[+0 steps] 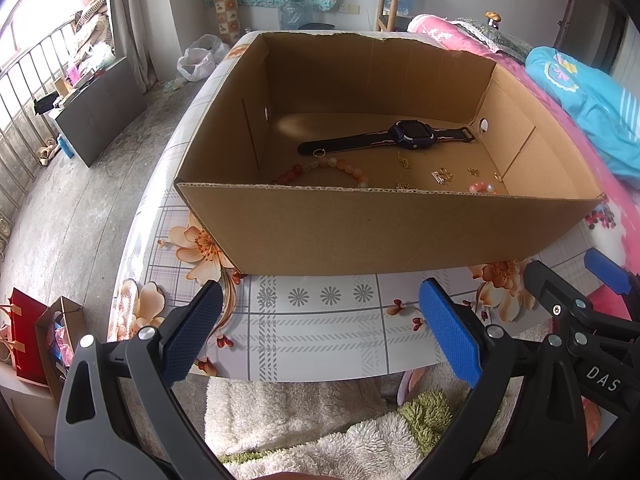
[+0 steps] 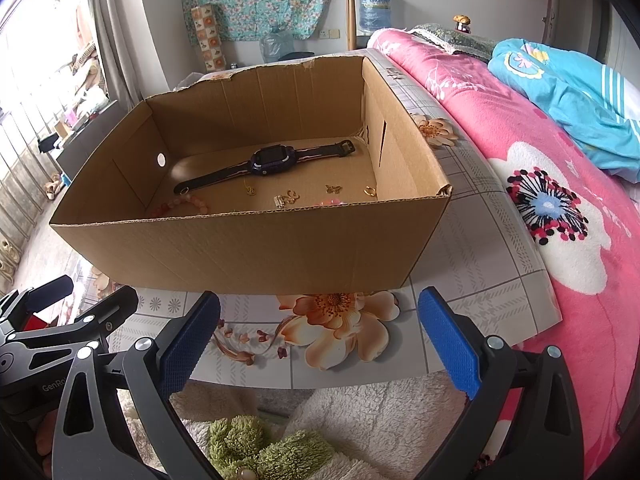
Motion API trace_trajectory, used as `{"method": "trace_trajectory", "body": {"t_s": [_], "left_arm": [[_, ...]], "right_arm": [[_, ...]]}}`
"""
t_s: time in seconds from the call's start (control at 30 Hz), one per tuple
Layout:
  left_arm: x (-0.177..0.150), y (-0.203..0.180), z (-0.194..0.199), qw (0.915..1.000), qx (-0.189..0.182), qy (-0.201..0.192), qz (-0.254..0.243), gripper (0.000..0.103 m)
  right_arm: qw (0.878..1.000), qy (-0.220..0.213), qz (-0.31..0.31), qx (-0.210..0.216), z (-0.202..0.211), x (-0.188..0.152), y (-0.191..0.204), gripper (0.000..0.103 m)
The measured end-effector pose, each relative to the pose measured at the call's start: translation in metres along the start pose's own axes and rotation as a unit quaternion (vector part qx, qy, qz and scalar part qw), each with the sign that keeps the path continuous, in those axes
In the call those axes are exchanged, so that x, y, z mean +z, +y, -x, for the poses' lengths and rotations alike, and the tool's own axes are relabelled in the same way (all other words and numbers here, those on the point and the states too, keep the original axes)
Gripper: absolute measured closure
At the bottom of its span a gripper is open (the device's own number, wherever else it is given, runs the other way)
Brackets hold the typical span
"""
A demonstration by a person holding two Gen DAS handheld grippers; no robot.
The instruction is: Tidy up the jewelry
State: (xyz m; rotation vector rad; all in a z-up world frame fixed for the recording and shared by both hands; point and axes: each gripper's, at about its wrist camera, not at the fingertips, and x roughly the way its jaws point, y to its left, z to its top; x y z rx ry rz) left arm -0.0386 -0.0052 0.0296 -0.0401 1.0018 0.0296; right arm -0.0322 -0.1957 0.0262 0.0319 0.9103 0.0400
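- Both grippers hang back at the near edge of the table (image 1: 320, 332), short of the cardboard box (image 1: 360, 232); the left gripper (image 1: 320, 328) gapes wide with nothing between its blue pads, and the right gripper (image 2: 320, 332) does the same.
- The jewelry all lies on the box floor: a dark smartwatch (image 2: 270, 160) stretched along the far side, an orange bead bracelet (image 1: 324, 168) toward the near left corner, small gold pieces (image 2: 288, 198) scattered mid-floor, a gold ring (image 2: 370, 191) by the right wall.
- My read: no piece is in hand at this moment, and whether this is the opening reach or the tail end of the tidying, I can't say.
- If a pick is next, a gripper must rise over the near wall and drop in steeply; the tiny gold bits will want a careful, narrow pinch.
- Hidden: the near wall cuts off the front strip of the floor, swallowing half the bracelet and most of a pink beaded piece (image 1: 482, 187).
- The gold charms are too small to name surely; one looks butterfly-shaped (image 2: 333, 189).
- Where sorted pieces should go, I see no tray or dividers.
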Motion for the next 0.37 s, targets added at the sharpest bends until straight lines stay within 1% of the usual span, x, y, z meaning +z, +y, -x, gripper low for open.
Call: {"method": "trace_trajectory", "body": {"t_s": [0.37], "left_arm": [[-0.0023, -0.0011, -0.0017, 1.0000, -0.001, 0.004, 0.001, 0.008]], "right_arm": [[1.000, 0.001, 0.000, 0.001, -0.0007, -0.0006, -0.0005, 0.006]]}}
